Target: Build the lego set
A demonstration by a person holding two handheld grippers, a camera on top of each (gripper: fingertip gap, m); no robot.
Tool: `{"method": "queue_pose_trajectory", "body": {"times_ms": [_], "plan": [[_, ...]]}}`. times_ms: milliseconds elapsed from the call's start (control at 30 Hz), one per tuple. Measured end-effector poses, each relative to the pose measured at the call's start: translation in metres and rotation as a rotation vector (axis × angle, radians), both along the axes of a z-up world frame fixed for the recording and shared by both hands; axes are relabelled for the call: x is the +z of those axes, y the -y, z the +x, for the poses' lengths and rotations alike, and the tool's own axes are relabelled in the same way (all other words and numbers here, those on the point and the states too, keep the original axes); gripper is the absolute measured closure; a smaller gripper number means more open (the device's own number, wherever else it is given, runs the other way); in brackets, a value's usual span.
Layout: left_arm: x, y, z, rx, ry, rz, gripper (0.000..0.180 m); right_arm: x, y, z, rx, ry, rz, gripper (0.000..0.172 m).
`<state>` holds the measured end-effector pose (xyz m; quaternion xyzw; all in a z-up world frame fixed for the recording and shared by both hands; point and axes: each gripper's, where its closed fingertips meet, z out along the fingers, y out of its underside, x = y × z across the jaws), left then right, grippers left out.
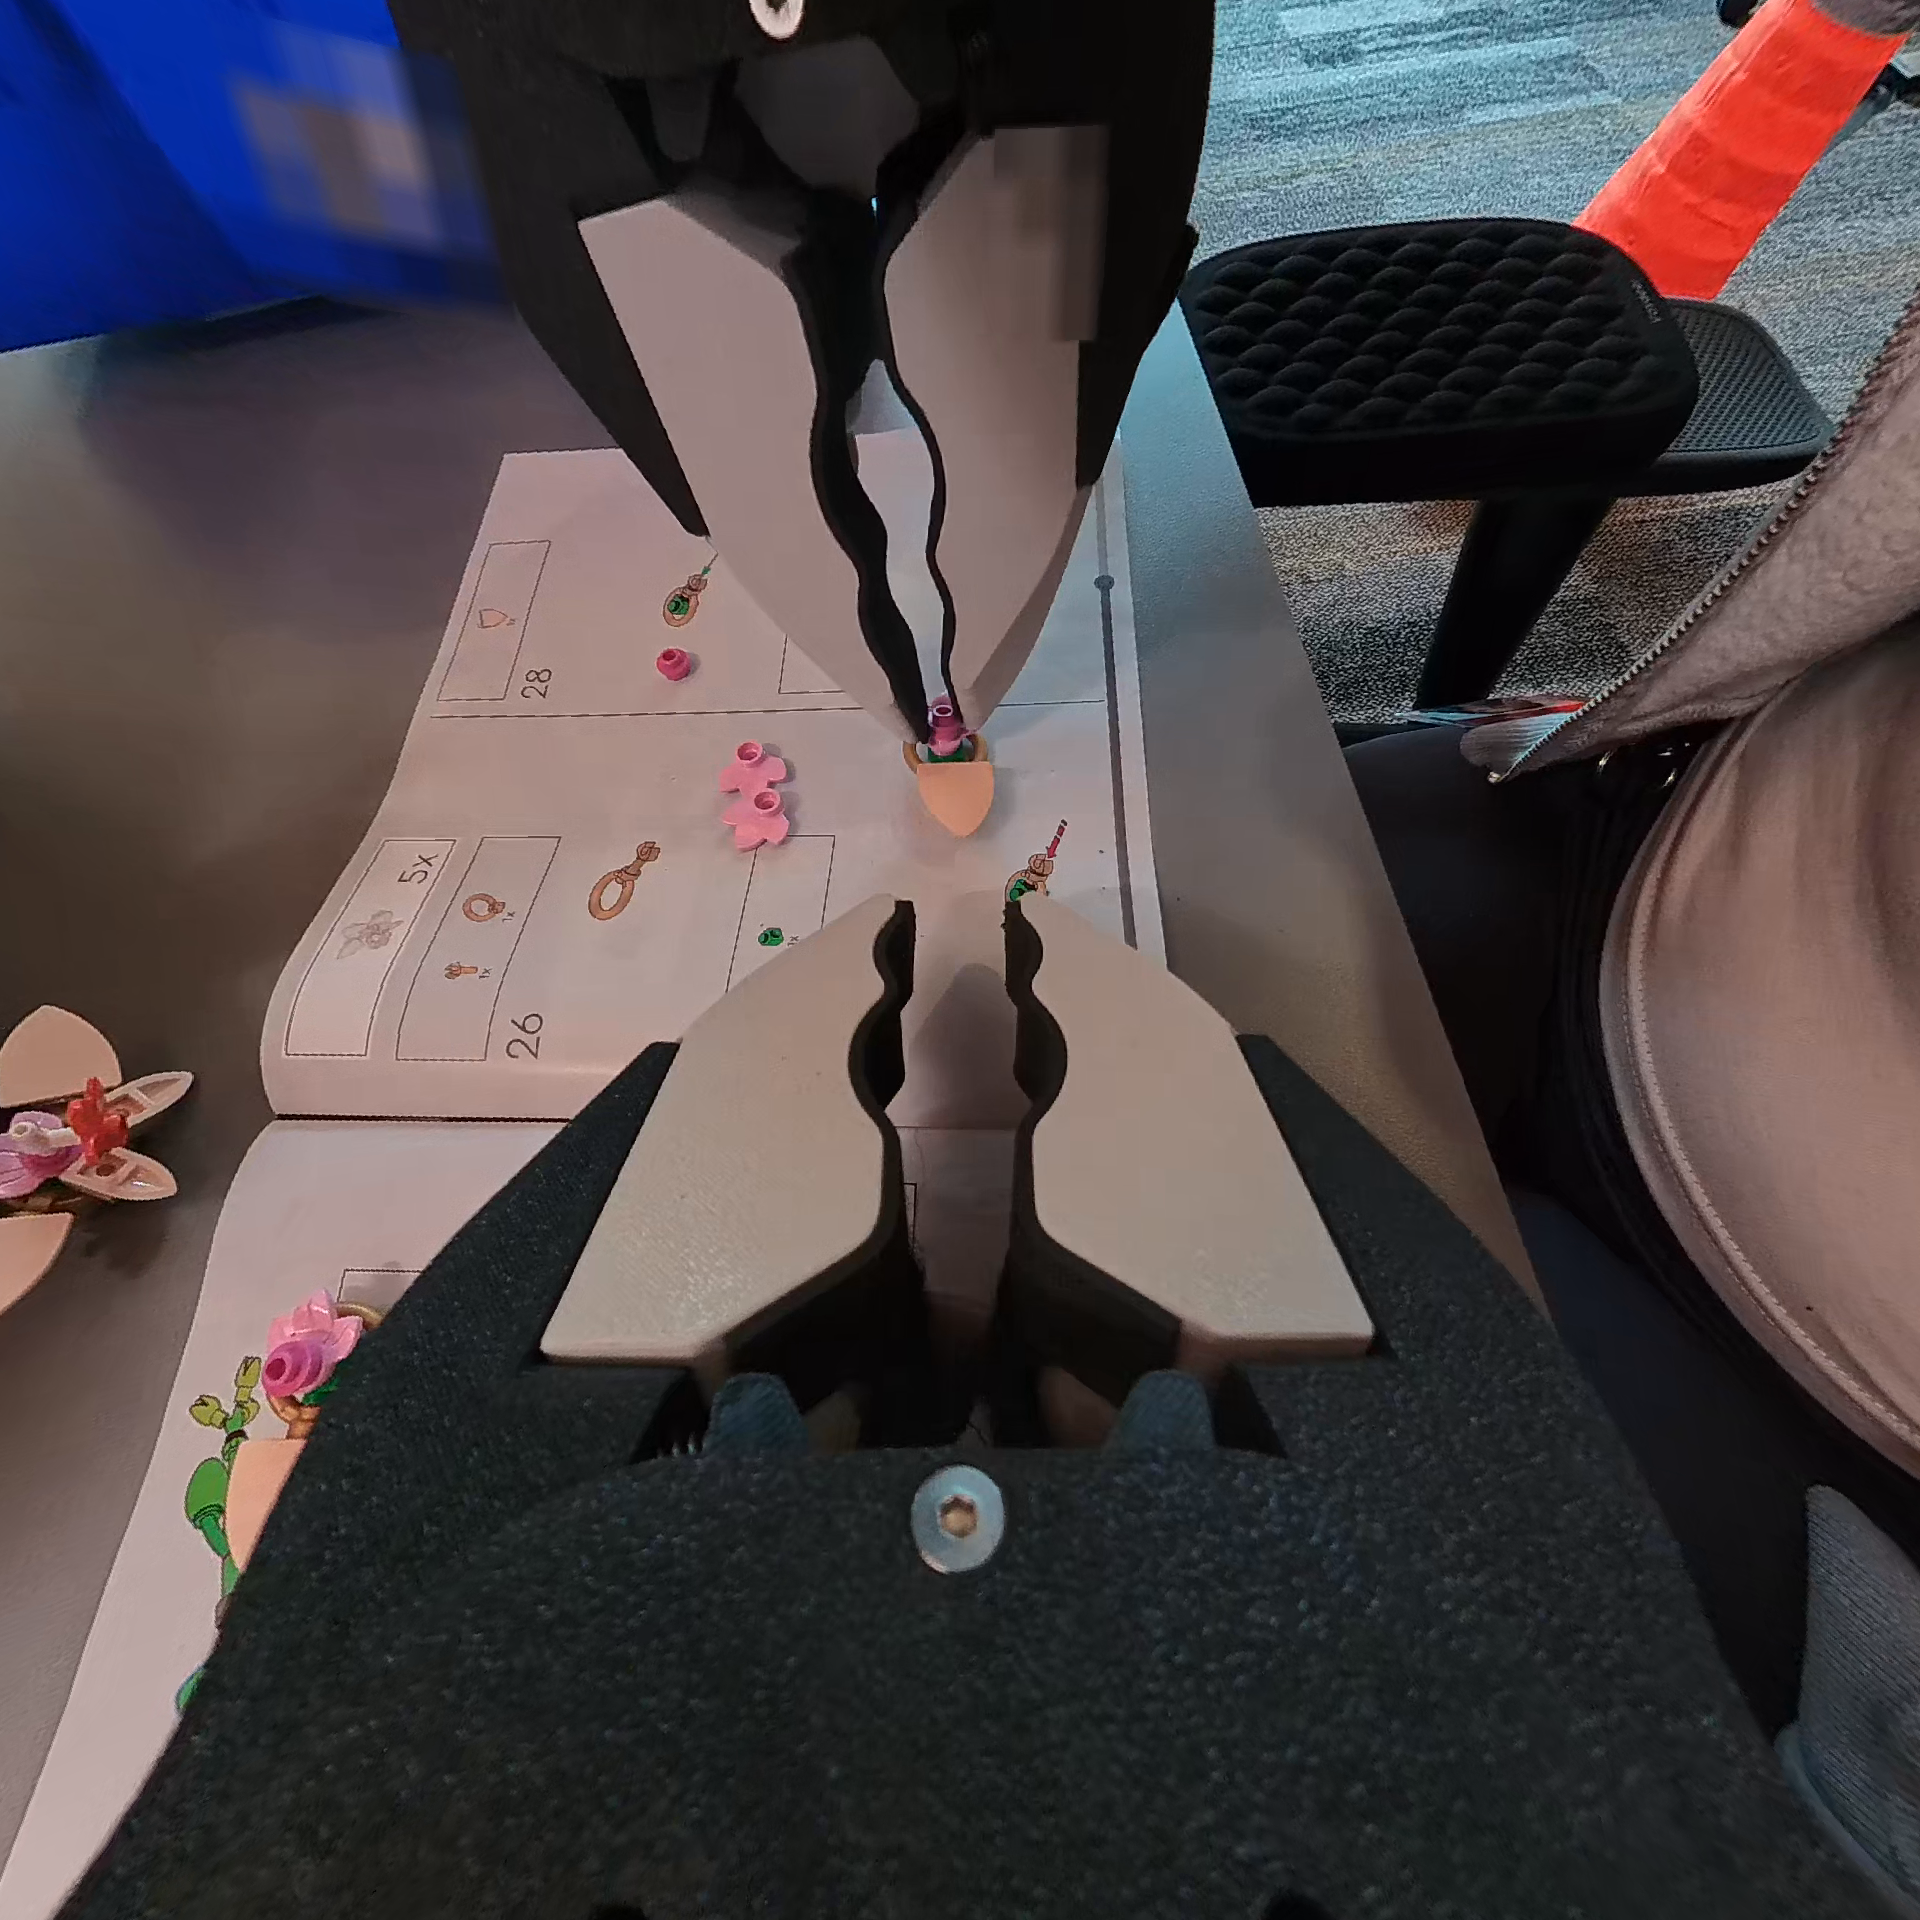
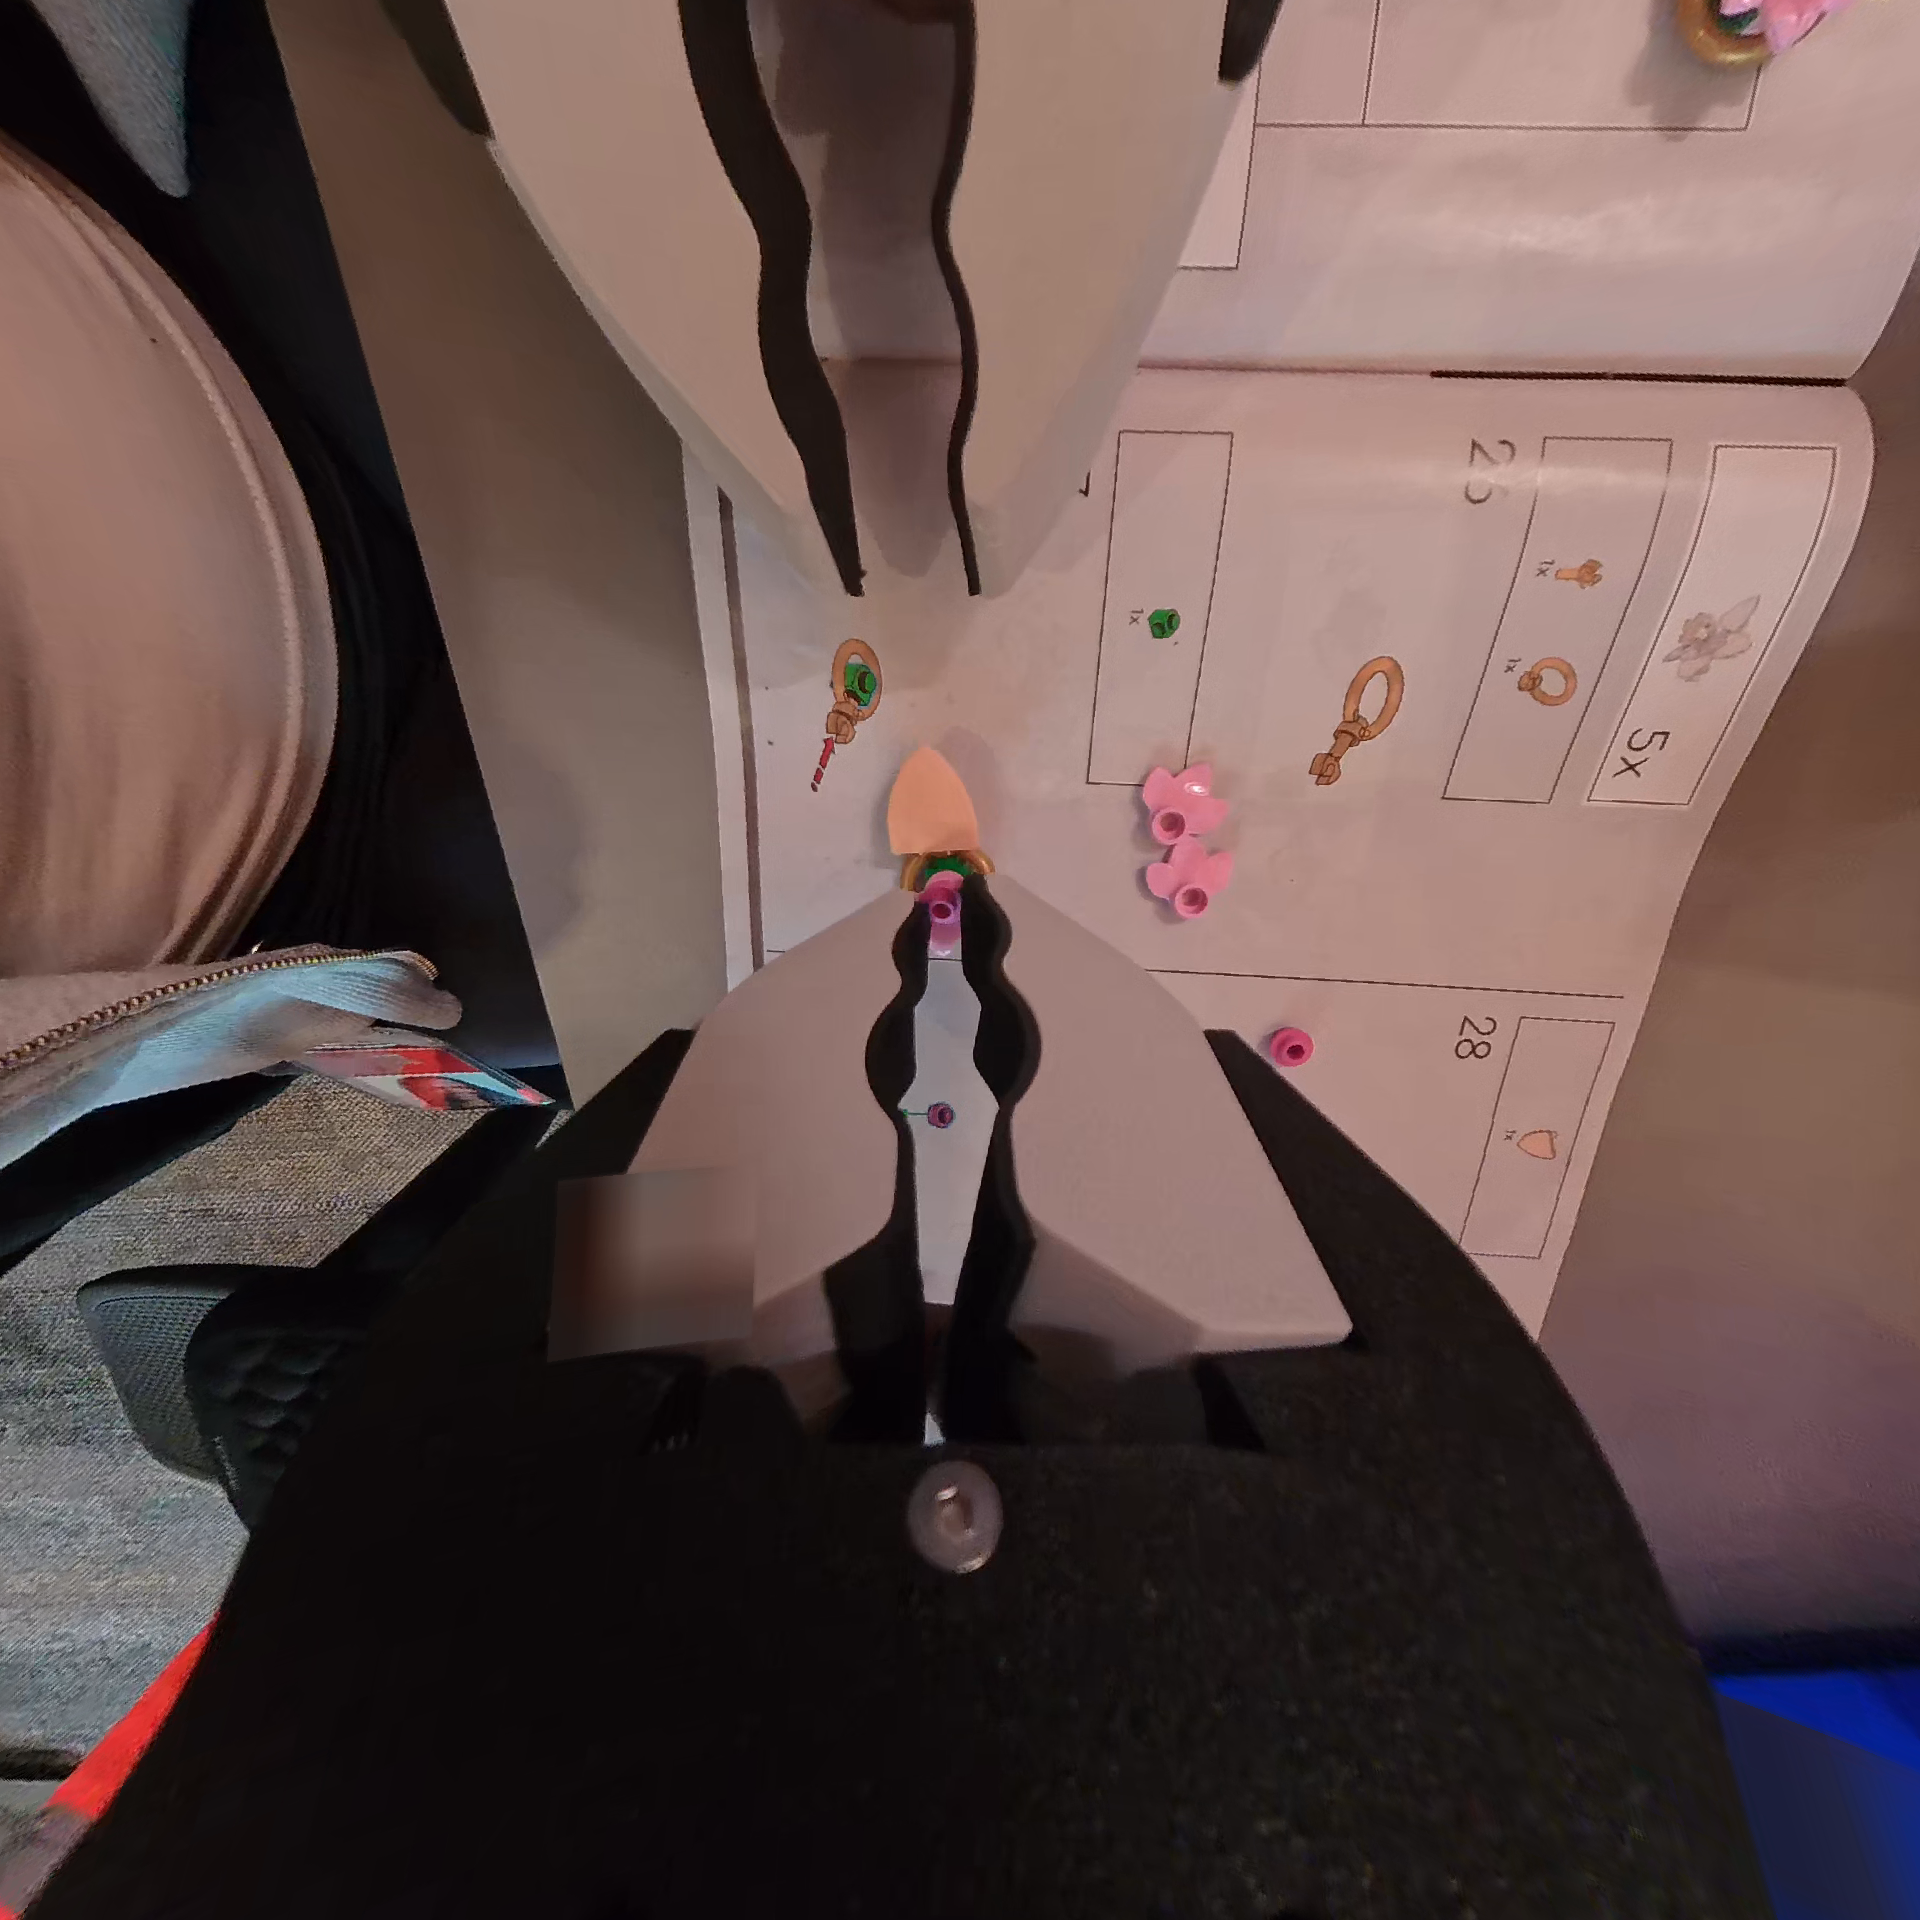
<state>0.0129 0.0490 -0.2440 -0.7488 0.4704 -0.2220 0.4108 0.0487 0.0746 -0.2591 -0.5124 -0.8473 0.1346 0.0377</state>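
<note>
My right gripper is shut on a small magenta stud. The stud sits on a green piece in a gold ring joined to a peach petal, which lies on an open instruction booklet. In the left wrist view the right gripper comes down from above onto the stud and petal. My left gripper is open and empty, hovering just short of the petal. It also shows in the right wrist view.
Two pink flower pieces and a loose magenta stud lie on the booklet. A built flower and a pink bloom lie left. A black chair armrest and a person's torso are right of the table edge.
</note>
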Motion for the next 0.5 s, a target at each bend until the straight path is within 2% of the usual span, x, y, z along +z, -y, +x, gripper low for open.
{"method": "queue_pose_trajectory", "body": {"times_ms": [500], "plan": [[0.0044, -0.0017, -0.0016, 0.014, 0.045, -0.018, 0.164, -0.0006, -0.0004, 0.0013, -0.082, 0.153, 0.056, 0.167]]}}
